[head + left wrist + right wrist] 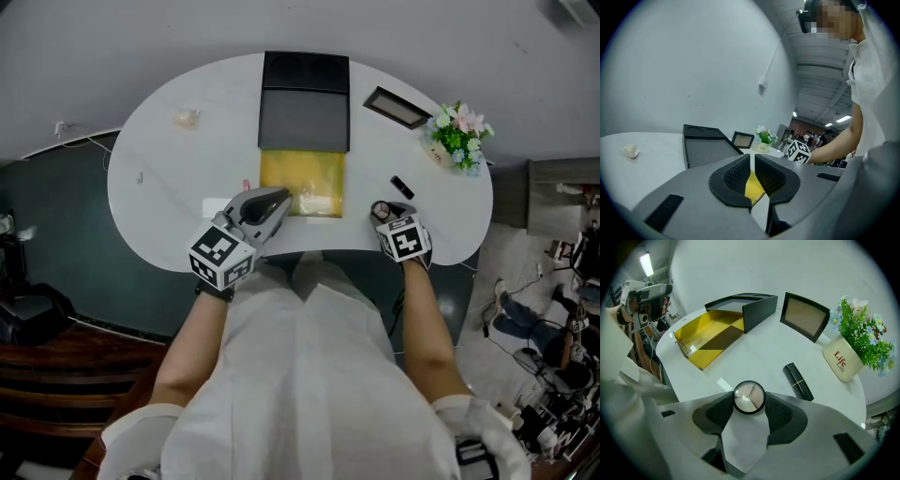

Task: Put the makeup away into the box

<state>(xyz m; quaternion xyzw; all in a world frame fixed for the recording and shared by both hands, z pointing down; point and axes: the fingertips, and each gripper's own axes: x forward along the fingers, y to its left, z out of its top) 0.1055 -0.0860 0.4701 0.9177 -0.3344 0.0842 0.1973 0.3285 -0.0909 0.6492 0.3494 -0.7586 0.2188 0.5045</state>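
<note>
- Near edge of the table [159,206], right side: the right gripper [749,404] points steeply down. Its pads meet the rim of a round compact [749,397] on both sides, though I can't tell how firmly they bite.
- Near edge, middle: the left gripper [752,176] has its jaws drawn together to a thin slit with nothing in it. It sits by the near-left corner of the box [291,169].
- The box is open and yellow inside, its black lid [305,103] laid back toward the far edge.
- A black lipstick [401,187] lies on the table just beyond the compact.
- Step in hand, I judge: taking up the compact. The next move calls for a clean lift, a carry left over the box's near wall, and a release inside. The lipstick comes after.
</note>
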